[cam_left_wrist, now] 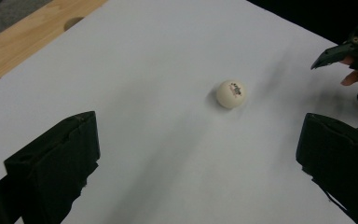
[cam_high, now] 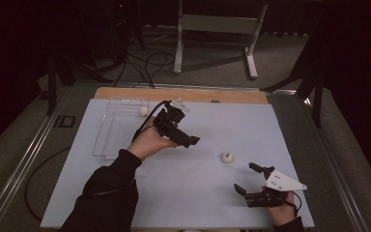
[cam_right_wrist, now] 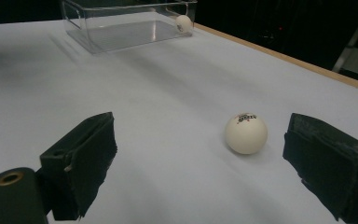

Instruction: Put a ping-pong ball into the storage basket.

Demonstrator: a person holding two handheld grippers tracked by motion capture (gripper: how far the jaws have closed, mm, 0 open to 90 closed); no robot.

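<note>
A white ping-pong ball (cam_high: 227,157) with a small printed logo lies on the white table top (cam_high: 207,203), right of centre. My left gripper (cam_high: 181,128) is held above the table to the ball's upper left, open and holding nothing. In the left gripper view the ball (cam_left_wrist: 231,94) lies ahead of the wide-apart jaws. My right gripper (cam_high: 245,177) rests low at the front right, open. In the right gripper view the ball (cam_right_wrist: 246,133) sits just ahead of its jaws, nearer the right one, touching neither.
A clear plastic tray (cam_high: 107,140) stands at the back left with a second white ball (cam_high: 143,111) in its far corner. A wooden strip (cam_high: 125,93) borders the table's far edge. Cables and a metal frame (cam_high: 251,53) stand on the floor beyond.
</note>
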